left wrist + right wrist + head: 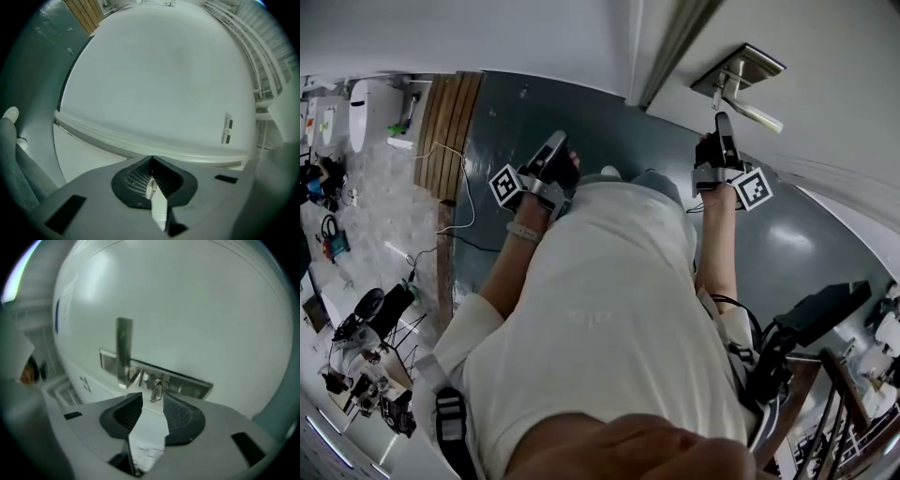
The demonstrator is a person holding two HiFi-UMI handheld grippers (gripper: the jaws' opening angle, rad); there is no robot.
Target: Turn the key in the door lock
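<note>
- The right gripper (153,397) has its 2 jaws spread apart, with nothing pinched between the ribbed dark pads (180,416).
- The key (157,390) sits in the lock just past the jaw tips and in line with the gap between them; the pads do not press on it.
- A small ring shows at the key's head, and the key hangs slightly tilted from a long metal lock plate (187,384) on the white door (197,310).
- The lever door handle (124,350) is mounted at the left end of that plate, left of the key.
- In the head view the right gripper (724,122) points level at the door (834,56), just below the door handle (752,108) and its plate (741,66); the key itself is probably hidden behind the gripper there, too small to pick out.
- The marker cube (753,187) sits at the rear of that gripper, above the person's forearm.
- The left gripper (151,161) has its 2 jaws pressed together at the tips, holding nothing.
- It faces a plain white wall (159,79) with a low ledge (140,143), well apart from the lock.
- In the head view the left gripper (551,150) is held level over the dark grey floor (544,112), to the left of the person's white shirt (600,319).
</note>
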